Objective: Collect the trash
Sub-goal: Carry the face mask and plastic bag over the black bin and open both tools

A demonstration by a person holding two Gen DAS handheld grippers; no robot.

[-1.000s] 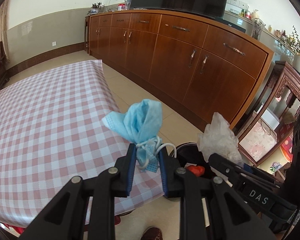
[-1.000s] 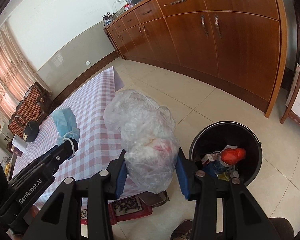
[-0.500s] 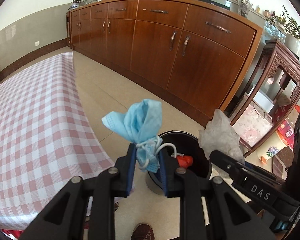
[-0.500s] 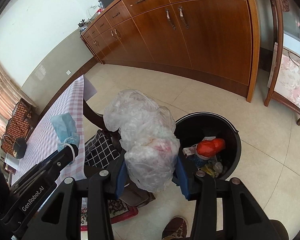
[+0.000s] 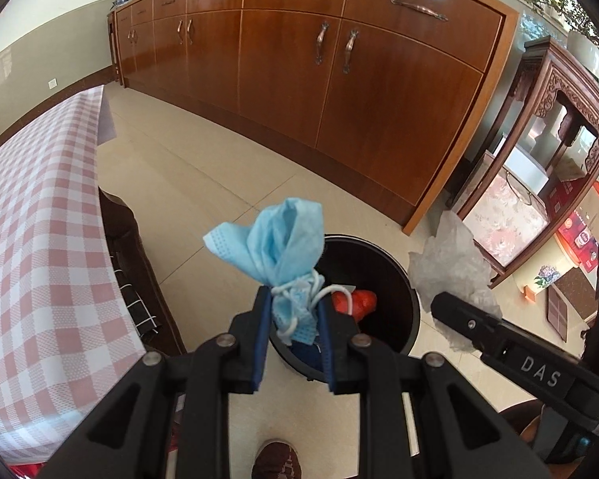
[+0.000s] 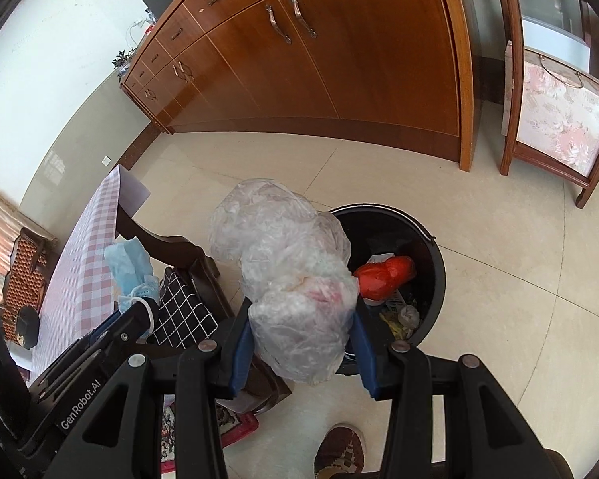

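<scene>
The left gripper [image 5: 293, 315] is clamped on a crumpled blue face mask [image 5: 277, 245], its white ear loops bunched between the blue finger pads [image 5: 261, 339], held in the air just above the near rim of a round black trash bin [image 5: 399, 267] that stands on the tiled floor [image 5: 203, 183]. To its right, the right gripper [image 6: 301, 337] grips a wadded clear plastic bag [image 6: 287, 263] between its own pads, the bag bulging above the fingers and hanging at the left edge of the bin. Inside the bin lie a red bag [image 6: 385, 273] and smaller scraps. A table under a pink checked cloth [image 5: 40, 239] fills the left side of the scene, a dark wooden chair [image 6: 167, 245] with a black grid-pattern cushion [image 6: 179, 317] beside it. A long wooden sideboard [image 5: 339, 68] runs along the far wall, and a brown shoe [image 6: 339, 449] shows at the near edge.
</scene>
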